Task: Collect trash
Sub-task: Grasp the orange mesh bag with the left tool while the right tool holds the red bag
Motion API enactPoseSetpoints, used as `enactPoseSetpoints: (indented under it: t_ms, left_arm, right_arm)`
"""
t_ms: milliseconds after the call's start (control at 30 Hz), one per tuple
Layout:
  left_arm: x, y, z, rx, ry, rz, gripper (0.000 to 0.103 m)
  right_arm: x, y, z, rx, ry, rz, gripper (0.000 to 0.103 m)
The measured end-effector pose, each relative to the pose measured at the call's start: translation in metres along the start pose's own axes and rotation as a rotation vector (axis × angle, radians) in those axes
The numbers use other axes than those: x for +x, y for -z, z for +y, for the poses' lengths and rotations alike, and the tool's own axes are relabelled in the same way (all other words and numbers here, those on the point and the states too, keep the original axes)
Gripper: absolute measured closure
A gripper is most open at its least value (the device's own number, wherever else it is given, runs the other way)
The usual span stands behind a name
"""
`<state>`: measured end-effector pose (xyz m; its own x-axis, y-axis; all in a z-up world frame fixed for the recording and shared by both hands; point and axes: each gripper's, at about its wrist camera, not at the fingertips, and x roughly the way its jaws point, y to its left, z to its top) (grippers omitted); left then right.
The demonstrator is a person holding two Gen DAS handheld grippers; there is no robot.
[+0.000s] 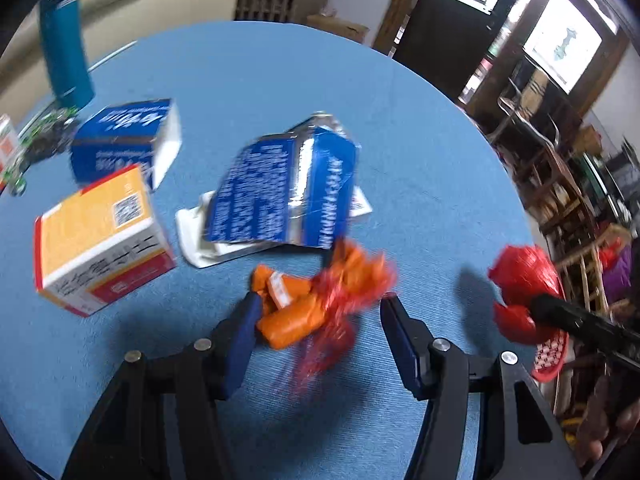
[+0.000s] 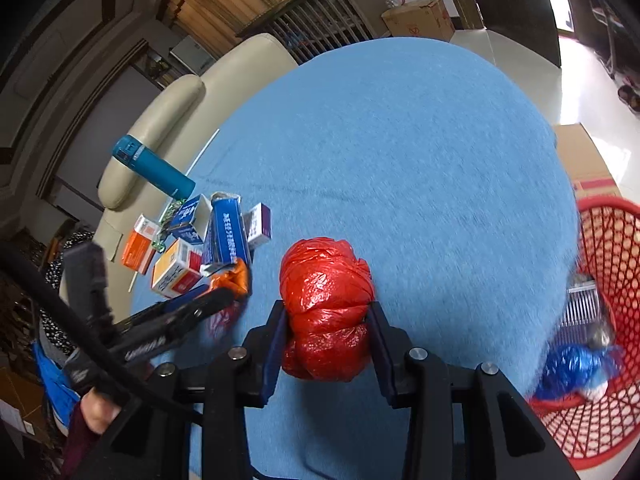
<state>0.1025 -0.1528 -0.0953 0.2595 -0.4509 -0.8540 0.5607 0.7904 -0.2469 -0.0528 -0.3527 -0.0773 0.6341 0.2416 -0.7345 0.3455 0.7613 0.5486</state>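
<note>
The round blue tabletop (image 2: 400, 140) carries most of the clutter at its left side; the red basket (image 2: 612, 280) stands off its right edge, already holding a blue bag (image 2: 576, 364) and something silvery.

On the tabletop lie a flattened blue carton (image 1: 280, 192), a second blue box (image 1: 124, 140), an orange box (image 1: 96, 236) and a teal bottle (image 1: 66, 40).

The red bag (image 2: 324, 308), a knotted ball of plastic, sits clamped between the right tongs (image 2: 326, 340), lifted above the cloth. The basket lies to the right of these tongs and somewhat lower, so the coming move is probably a swing rightward over the rim and a release. The right hand is plainly the nearer one to the basket.

The orange wrapper (image 1: 312, 300), crumpled with red netting, lies just ahead of the left tongs (image 1: 320, 312). Its long axis runs roughly across the gap, and the left finger (image 1: 248, 316) touches or nearly touches its end. These tongs stand apart, tilted down toward the cloth, holding nothing. Motion blur makes the contact uncertain.
</note>
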Motion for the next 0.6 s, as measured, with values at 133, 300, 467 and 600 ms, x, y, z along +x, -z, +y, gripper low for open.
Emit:
enactPoseSetpoints:
  t_ms: [133,300,467,600]
  left_arm:
    - [0.000,0.006,0.002,0.004,-0.014,-0.008,0.083]
    - [-0.009,0.013,0.006,-0.036,0.004,-0.039,0.090]
    - [-0.030,0.029,0.006,-0.028,0.013,-0.081,0.092]
    - [-0.046,0.044,0.009,-0.015,0.035,-0.089,0.093]
  right_arm:
    - [-0.002,0.003,-0.003,0.007,-0.001,-0.001,0.061]
    - [-0.007,0.004,0.001,-0.012,0.000,-0.016,0.061]
    - [-0.014,0.008,-0.001,-0.016,0.004,-0.020,0.061]
    - [-0.018,0.013,-0.005,-0.005,0.002,-0.016,0.061]
